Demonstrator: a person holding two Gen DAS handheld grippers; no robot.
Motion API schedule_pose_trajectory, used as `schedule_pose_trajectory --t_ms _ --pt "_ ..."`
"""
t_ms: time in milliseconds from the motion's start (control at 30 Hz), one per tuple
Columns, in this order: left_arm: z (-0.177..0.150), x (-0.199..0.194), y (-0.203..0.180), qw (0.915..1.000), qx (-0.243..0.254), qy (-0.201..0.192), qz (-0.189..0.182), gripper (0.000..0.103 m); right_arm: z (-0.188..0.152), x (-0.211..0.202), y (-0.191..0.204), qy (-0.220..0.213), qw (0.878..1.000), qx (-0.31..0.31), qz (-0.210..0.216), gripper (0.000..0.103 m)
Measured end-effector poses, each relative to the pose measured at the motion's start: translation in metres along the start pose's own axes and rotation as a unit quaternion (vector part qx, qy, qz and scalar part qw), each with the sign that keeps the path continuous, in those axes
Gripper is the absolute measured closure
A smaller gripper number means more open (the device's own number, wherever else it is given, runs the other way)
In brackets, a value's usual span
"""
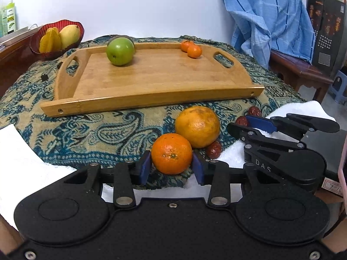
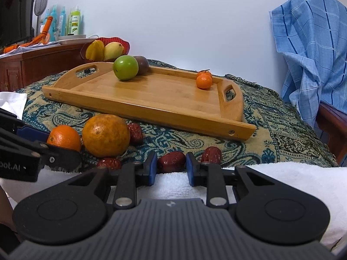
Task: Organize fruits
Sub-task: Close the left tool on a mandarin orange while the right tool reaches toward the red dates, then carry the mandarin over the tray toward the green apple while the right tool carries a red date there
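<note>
**Two fruits in the tongs, tray waiting beyond**

The small orange [image 1: 171, 153] sits on the patterned cloth [image 1: 91, 130] at the near edge of the table, touching the larger, paler orange [image 1: 197, 126] behind it; my left gripper [image 1: 171, 166] has its blue pads on either flank of it, closed against the rind as far as I can judge; it looks firm, round and light enough, but the skin is smooth and a ball wants to roll, so I take it across the widest part and squeeze no harder than needed. My right gripper [image 2: 170, 168] brackets a red date [image 2: 171, 161] lying where the cloth meets the white towel [image 2: 271, 177]; the pads stand just beside it and whether they already touch I cannot tell; the date looks wrinkled, small and soft, best pinched across its short waist. More dates lie close: one to its right [image 2: 211, 155], one by the big orange [image 2: 135, 133], one nearer the left tongs [image 2: 108, 163]. Farther back the wooden tray [image 2: 151, 112] carries a green apple [image 2: 125, 67], a dark fruit [image 2: 142, 65] touching it, and two small mandarins [image 2: 203, 80] near the right handle; beyond the tray a red bowl [image 1: 36, 49] holds yellow fruit.
</note>
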State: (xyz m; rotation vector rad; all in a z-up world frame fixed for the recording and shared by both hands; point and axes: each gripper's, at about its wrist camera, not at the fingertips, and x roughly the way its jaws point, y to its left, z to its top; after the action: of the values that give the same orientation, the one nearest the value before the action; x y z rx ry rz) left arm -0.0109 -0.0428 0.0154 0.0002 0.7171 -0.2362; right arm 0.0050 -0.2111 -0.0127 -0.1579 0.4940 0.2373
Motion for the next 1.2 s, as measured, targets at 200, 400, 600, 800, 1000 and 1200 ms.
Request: schedule_pose_trajectory --t_ms 200,400,600,800,1000,1200 --pt "0.006 -0.003 0.004 0.9999 -0.002 -0.004 0.015 0.065 0.005 -0.003 0.001 -0.015 1.000 0.010 0.000 0.071" --pt "0.015 -0.006 0.014 0.9994 -0.013 -0.019 0.027 0.065 0.013 -0.006 0.000 -0.036 0.999 0.024 -0.003 0.071" --pt "0.030 -0.007 0.025 0.9982 -0.026 -0.034 0.042 0.065 0.025 -0.003 -0.002 -0.055 0.997 0.047 -0.009 0.071" --pt "0.048 -0.002 0.033 0.9972 -0.029 -0.049 0.048 0.065 0.041 0.006 -0.009 -0.071 0.995 0.069 -0.019 0.071" --pt "0.071 0.010 0.044 0.9960 -0.039 -0.061 0.052 0.065 0.063 0.022 -0.023 -0.081 0.992 0.095 -0.032 0.071" --pt "0.098 0.030 0.054 0.9954 -0.040 -0.067 0.055 0.065 0.089 0.040 -0.042 -0.090 0.988 0.117 -0.043 0.071"
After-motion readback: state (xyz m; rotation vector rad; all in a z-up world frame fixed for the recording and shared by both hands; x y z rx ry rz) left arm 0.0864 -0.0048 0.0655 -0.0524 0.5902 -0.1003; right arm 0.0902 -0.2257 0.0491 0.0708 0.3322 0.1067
